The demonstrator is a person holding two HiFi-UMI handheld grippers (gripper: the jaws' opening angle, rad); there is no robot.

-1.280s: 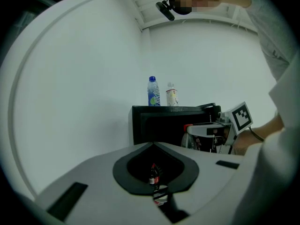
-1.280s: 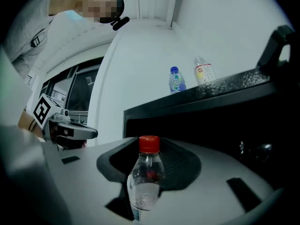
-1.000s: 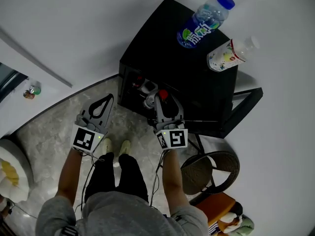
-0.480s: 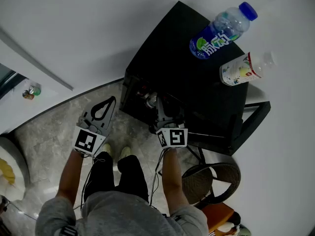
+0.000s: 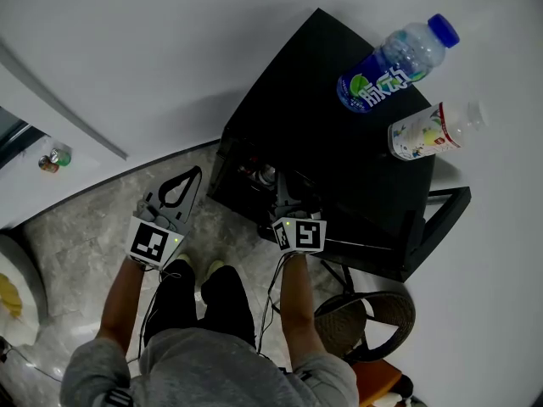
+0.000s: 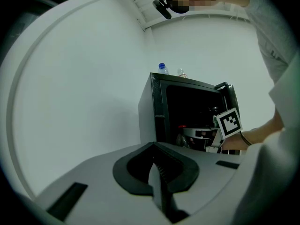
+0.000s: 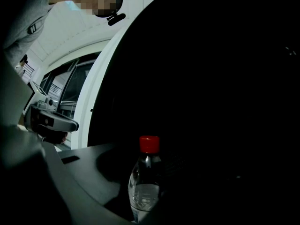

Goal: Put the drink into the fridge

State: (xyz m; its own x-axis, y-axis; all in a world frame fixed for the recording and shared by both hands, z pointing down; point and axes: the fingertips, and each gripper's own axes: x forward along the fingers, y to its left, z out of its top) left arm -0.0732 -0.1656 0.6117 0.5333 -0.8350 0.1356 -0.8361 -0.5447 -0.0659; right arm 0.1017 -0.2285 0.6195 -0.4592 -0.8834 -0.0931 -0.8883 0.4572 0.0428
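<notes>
Over the last second the right gripper (image 5: 287,197) has pushed forward and a little down into the open front of the black fridge (image 5: 339,142). A moment ago its red-capped load was just at the mouth, plain from above. Now, in the head view, the fridge's top edge hides the jaws and only the marker cube sticks out. The drink (image 7: 146,184), a clear bottle with a red cap, stands upright between those jaws, which are clamped on its body, with the dark of the fridge all round it in the right gripper view. I'd say the drink is past the threshold but not yet set down, so finding a spot on the shelf and letting go are still to come. The left gripper (image 5: 194,175) has sunk slightly and hangs off to the fridge's left, jaws pressed together on nothing and taking no part. Counting up, there are two grippers and one fridge, with its door (image 5: 441,219) swung open to the right. One drink is in hand. Two more bottles lie on the fridge top, a blue-capped bottle (image 5: 394,66) and a pale bottle with a colourful label (image 5: 433,132). That makes three bottles I can be sure of. Something else sits on the shelf inside, but it is too dark to count. One round stool (image 5: 365,308) stands by the door.
</notes>
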